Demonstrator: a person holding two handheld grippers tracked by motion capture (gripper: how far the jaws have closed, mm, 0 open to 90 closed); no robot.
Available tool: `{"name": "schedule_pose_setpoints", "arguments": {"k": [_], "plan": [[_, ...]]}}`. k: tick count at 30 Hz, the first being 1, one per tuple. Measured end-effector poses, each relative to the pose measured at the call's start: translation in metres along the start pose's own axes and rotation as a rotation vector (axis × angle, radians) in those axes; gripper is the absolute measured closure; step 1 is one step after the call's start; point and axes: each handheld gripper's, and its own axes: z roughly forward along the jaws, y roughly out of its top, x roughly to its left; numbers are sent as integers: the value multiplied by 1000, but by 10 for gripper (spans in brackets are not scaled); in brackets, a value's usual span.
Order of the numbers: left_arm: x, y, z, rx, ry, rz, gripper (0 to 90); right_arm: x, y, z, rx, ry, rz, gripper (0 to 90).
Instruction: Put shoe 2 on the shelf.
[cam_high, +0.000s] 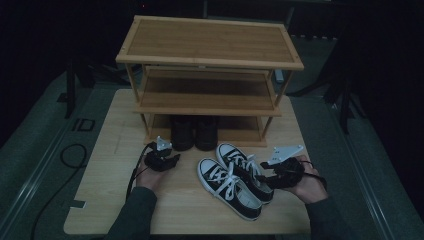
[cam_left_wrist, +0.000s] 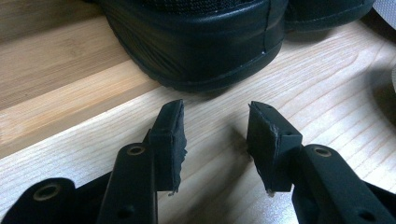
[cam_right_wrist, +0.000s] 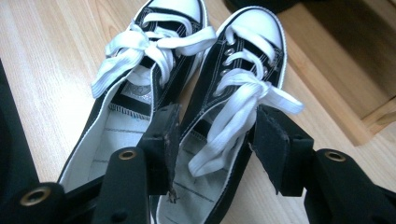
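Nearby, black shoes (cam_high: 194, 132) under rack (cam_high: 210, 60), beside sneakers (cam_high: 235, 177).

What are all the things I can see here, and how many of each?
shoe rack: one, light wood, three shelves, at the back of the table
table: one, pale wood, under everything
black shoes: two, black, side by side at the rack's bottom shelf
sneakers: two, black with white laces and toes, on the table in front of the rack
left gripper: one, black, jaws open and empty, near the black shoes
right gripper: one, black, jaws open around one sneaker's collar
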Motion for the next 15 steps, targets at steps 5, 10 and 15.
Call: {"name": "schedule_pose_setpoints", "arguments": {"k": [5,10,15], "plan": [[0,0,0,1,0,0,566,5,0,6,17,18,-12,499],[0,0,0,0,0,0,566,9,1,13,37,36,-21,493],[0,0,0,1,-1,0,566,10,1,21,69,55,-14,465]]}}
